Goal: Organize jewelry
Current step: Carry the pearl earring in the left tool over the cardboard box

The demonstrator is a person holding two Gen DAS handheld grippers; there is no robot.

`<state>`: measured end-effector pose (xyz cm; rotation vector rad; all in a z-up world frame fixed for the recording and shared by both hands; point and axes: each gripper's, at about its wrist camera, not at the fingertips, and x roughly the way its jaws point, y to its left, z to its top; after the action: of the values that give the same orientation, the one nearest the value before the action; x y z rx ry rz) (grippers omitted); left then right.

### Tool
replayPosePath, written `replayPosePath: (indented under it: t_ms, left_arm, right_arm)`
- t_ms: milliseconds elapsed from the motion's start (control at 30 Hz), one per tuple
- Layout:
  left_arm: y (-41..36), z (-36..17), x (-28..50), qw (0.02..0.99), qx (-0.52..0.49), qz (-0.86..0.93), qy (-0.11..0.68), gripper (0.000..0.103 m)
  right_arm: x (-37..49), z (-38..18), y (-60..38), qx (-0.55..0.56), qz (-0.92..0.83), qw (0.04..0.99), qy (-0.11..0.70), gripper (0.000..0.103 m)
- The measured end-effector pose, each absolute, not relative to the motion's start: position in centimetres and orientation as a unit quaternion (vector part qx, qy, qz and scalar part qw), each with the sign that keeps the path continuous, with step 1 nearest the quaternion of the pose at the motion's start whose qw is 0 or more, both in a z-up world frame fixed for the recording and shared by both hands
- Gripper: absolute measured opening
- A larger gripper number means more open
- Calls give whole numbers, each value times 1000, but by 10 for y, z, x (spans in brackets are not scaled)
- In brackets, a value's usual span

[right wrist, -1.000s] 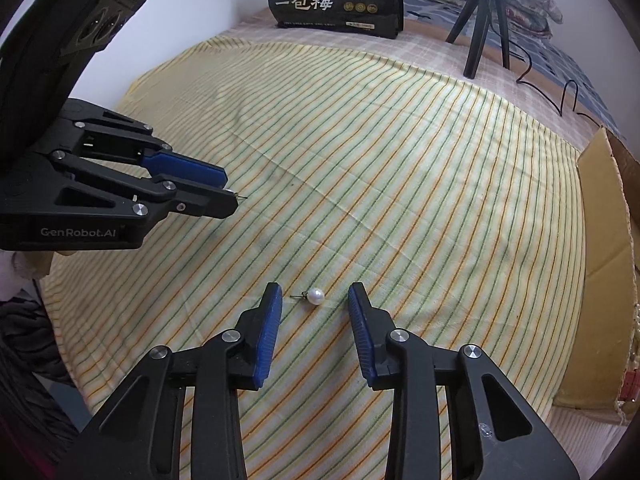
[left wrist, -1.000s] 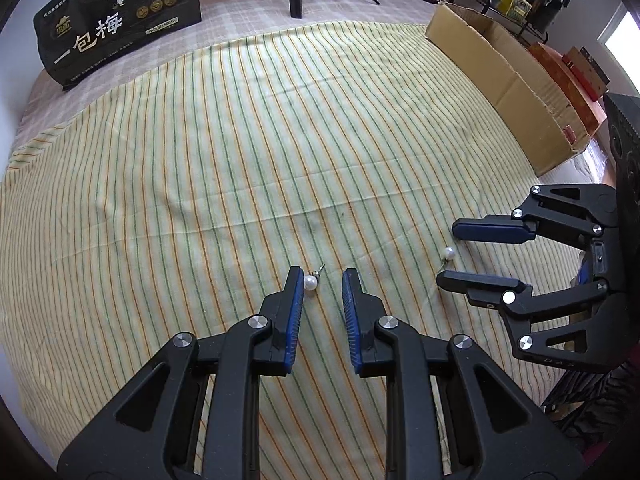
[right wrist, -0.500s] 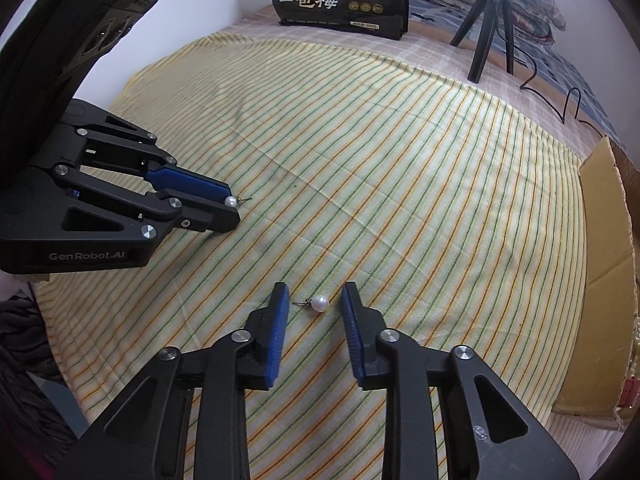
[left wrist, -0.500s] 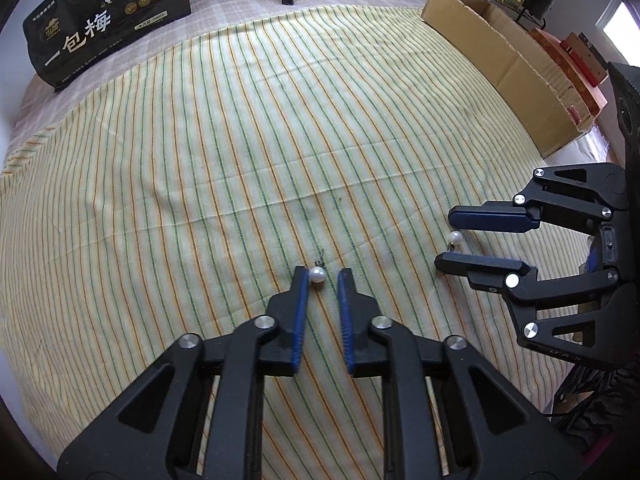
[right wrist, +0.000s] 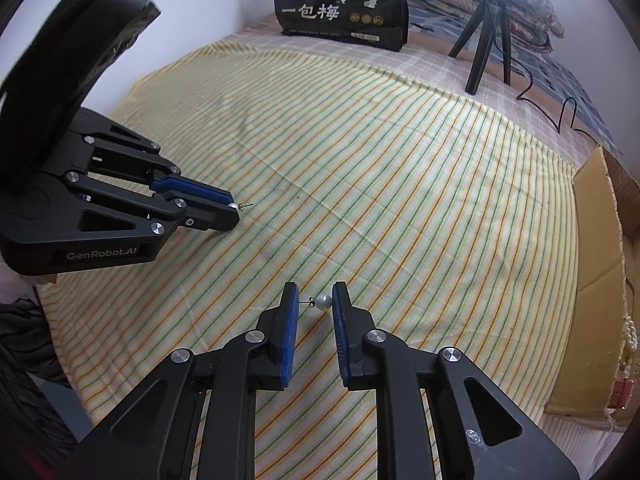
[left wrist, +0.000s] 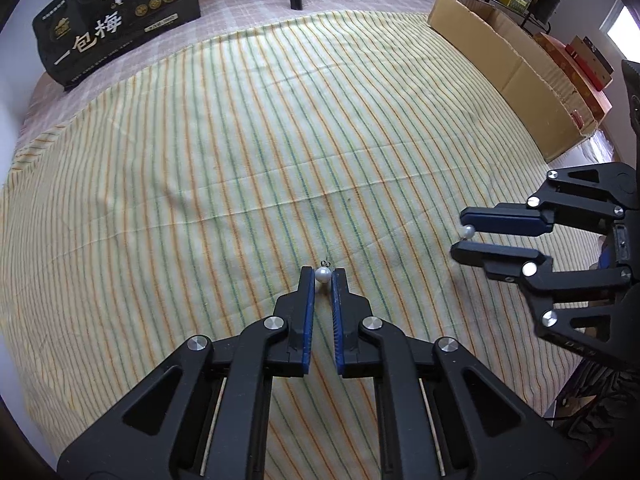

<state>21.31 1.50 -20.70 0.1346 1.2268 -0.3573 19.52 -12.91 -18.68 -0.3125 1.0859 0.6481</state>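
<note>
Two pearl earrings lie on a yellow striped cloth (left wrist: 240, 140). My left gripper (left wrist: 322, 277) points steeply down and is shut on the left pearl earring (left wrist: 322, 274); its wire hook pokes out past the tips. In the right wrist view the left gripper (right wrist: 231, 213) pinches that pearl (right wrist: 233, 207) at its tips. My right gripper (right wrist: 316, 294) is closing around the right pearl earring (right wrist: 324, 302). That pearl rests against one pad, with a gap to the other. In the left wrist view the right gripper (left wrist: 460, 234) straddles the same pearl (left wrist: 467, 232).
A black snack bag (left wrist: 120, 20) stands at the far edge of the cloth beside a black tripod (right wrist: 486, 36) and a cable. An open cardboard box (left wrist: 500, 64) runs along the right side of the cloth. The cloth's near edge is close under both grippers.
Both pairs of jaws have narrowed around their earrings. The left pads now press on their pearl. The right pads have drawn close to theirs. Neither hand has shifted much.
</note>
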Motion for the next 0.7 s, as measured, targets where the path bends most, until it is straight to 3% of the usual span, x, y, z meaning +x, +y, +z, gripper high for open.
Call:
replayPosePath:
  t_ms: [700]
  left_arm:
    - [-1,-139,205,840,9,-182,510,6]
  right_arm:
    - [201,-120,-178,-93,260,850,450,15]
